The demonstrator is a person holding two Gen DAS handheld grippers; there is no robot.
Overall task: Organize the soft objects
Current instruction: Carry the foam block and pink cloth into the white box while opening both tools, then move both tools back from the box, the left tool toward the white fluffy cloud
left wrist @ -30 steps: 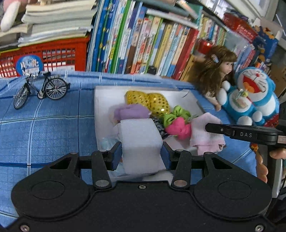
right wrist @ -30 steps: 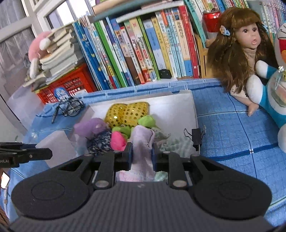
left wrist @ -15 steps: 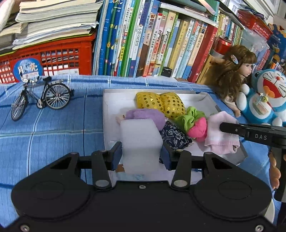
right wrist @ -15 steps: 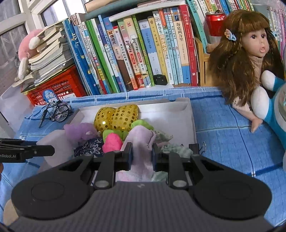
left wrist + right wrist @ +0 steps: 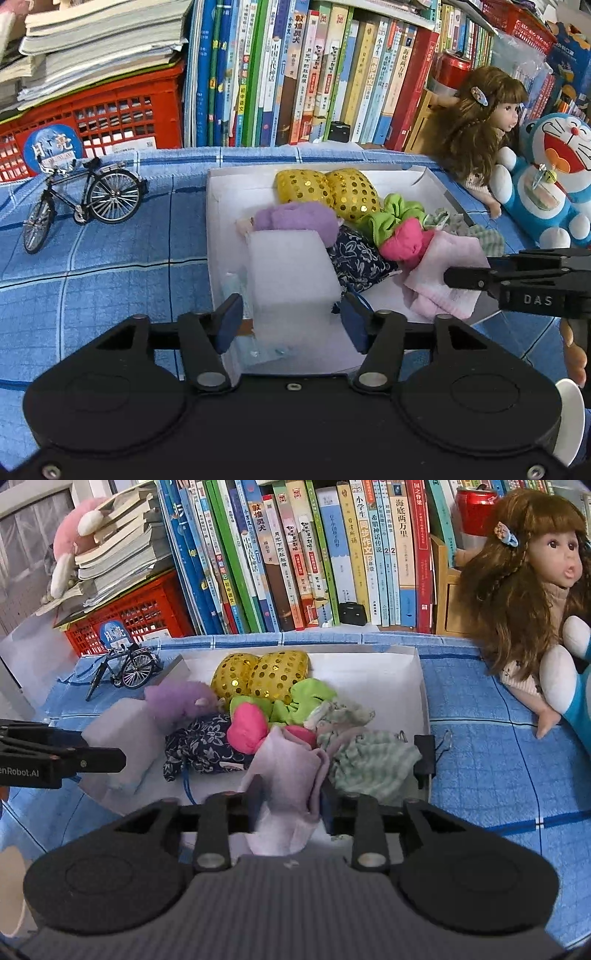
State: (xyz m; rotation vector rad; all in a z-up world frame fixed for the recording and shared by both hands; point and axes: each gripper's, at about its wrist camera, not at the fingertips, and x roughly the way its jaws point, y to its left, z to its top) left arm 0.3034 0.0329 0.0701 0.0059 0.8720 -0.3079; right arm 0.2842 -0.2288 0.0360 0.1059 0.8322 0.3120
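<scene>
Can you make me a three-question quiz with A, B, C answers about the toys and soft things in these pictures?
1. Where is the small black model bicycle?
A. inside the box
B. on the blue checked cloth, left of the box
C. on the books

2. How many yellow sequinned cushions lie in the white cardboard box?
A. one
B. two
C. four

3. The left gripper around the white foam block is:
A. gone
B. clamped
C. opening

Answers: B, it stands on the cloth; B, two lie together; C, gaps show beside the block.
</scene>
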